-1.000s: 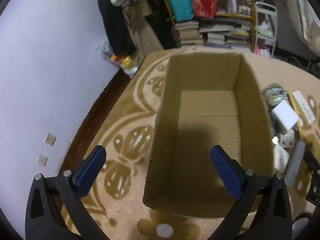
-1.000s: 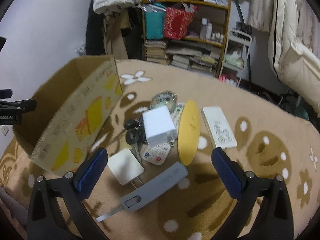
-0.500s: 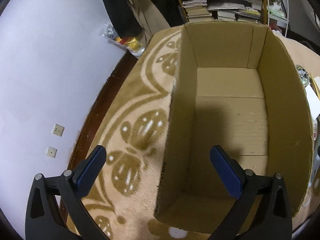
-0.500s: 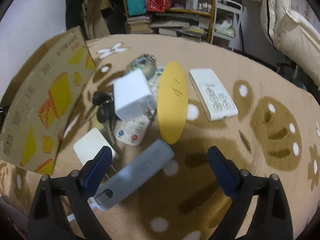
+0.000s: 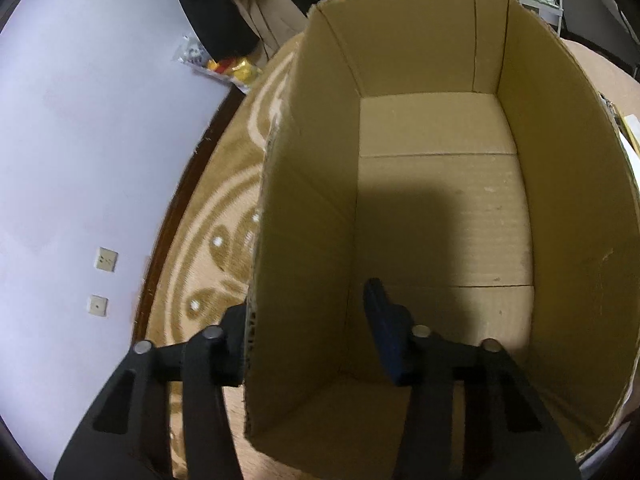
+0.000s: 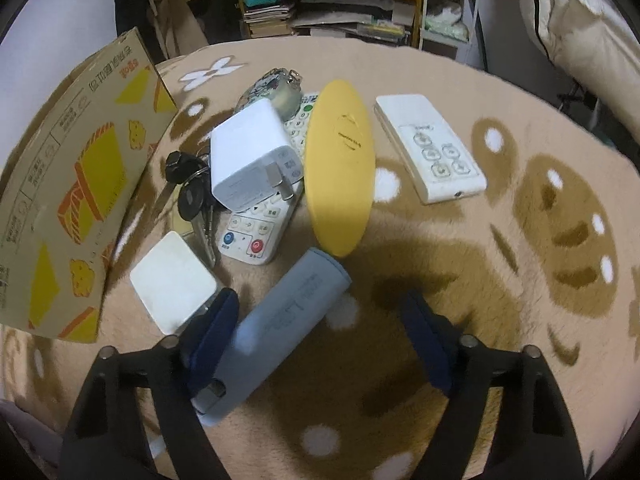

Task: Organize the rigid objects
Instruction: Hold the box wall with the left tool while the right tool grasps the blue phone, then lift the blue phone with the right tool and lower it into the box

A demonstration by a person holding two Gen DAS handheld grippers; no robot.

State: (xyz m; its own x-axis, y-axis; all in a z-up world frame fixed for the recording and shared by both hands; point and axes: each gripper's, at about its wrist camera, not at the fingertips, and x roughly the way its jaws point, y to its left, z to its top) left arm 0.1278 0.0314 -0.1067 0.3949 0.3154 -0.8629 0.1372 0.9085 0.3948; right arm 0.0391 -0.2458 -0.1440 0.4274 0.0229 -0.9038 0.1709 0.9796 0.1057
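An open cardboard box [image 5: 560, 200] with nothing in it stands on the patterned rug. My left gripper [image 5: 308, 340] is open and straddles the box's left wall, one finger outside and the blue pad [image 5: 382, 332] inside. In the right wrist view the box [image 6: 72, 184] is at the left. Beside it lie a white charger [image 6: 252, 160], a yellow oval case [image 6: 340, 164], two white remotes [image 6: 430, 148] [image 6: 256, 232], keys [image 6: 192, 196] and a small white adapter [image 6: 172, 280]. My right gripper [image 6: 320, 336] is open over a grey-blue case [image 6: 288, 320], whose near end lies against the left pad.
A cluttered shelf [image 6: 332, 12] with books and bags stands beyond the rug. White bedding [image 6: 580, 20] hangs at the far right. A pale wall with two sockets [image 5: 106, 260] runs close along the box's left side, past a dark floor strip.
The left gripper came down over the box's left wall and its fingers narrowed. The right gripper dropped closer to the grey-blue case, its fingers drawing in a little.
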